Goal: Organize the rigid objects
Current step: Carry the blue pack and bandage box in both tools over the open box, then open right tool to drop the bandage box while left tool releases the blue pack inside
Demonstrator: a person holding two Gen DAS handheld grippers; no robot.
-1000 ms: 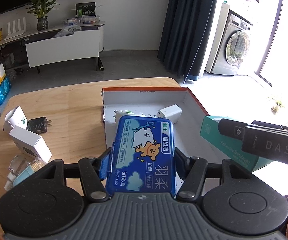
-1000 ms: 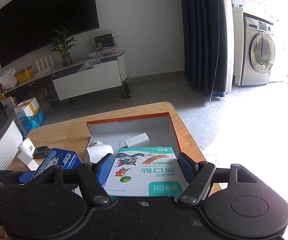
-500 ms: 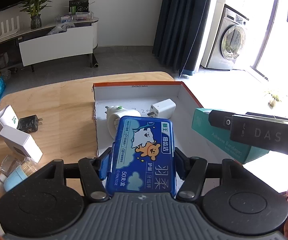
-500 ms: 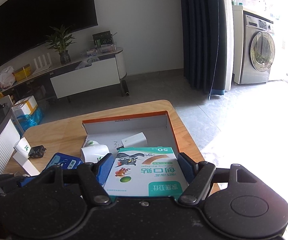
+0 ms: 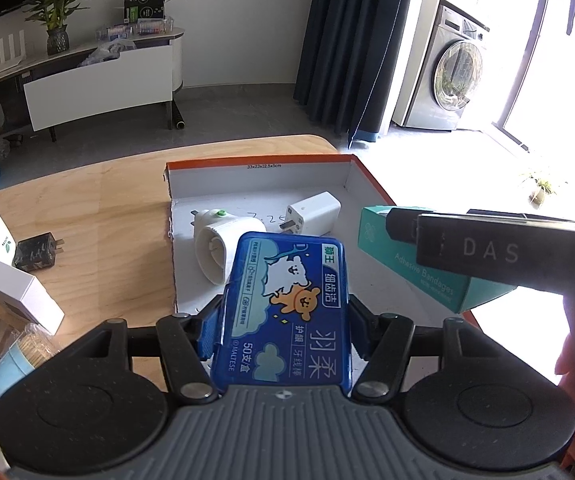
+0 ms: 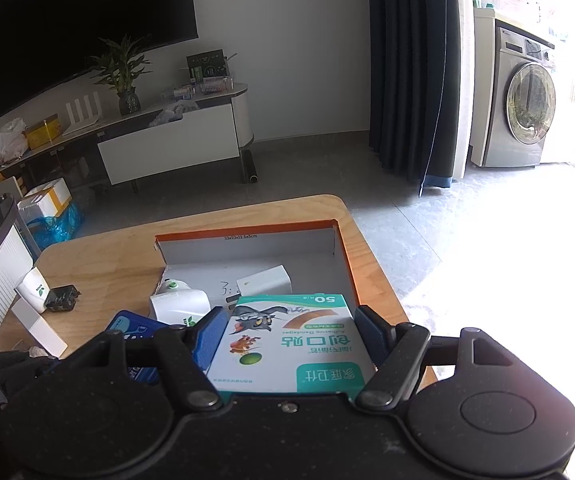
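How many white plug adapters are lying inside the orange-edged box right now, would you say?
2: a round-bodied adapter near the box's left wall, a square charger mid-box. The held boxes may hide others.

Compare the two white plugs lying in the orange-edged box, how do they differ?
The round plug is a cylinder with a green button on top; the square charger is a plain block. The round plug lies nearer the box's left wall, the square charger farther right. Both are white, on their sides, prongs showing.

The left gripper (image 5: 285, 322) is clamped on a blue case (image 5: 287, 308), held level and pointing far. To its right, the right gripper (image 6: 287, 334) grips a bandage box (image 6: 291, 344) between both fingers, likewise aimed away.
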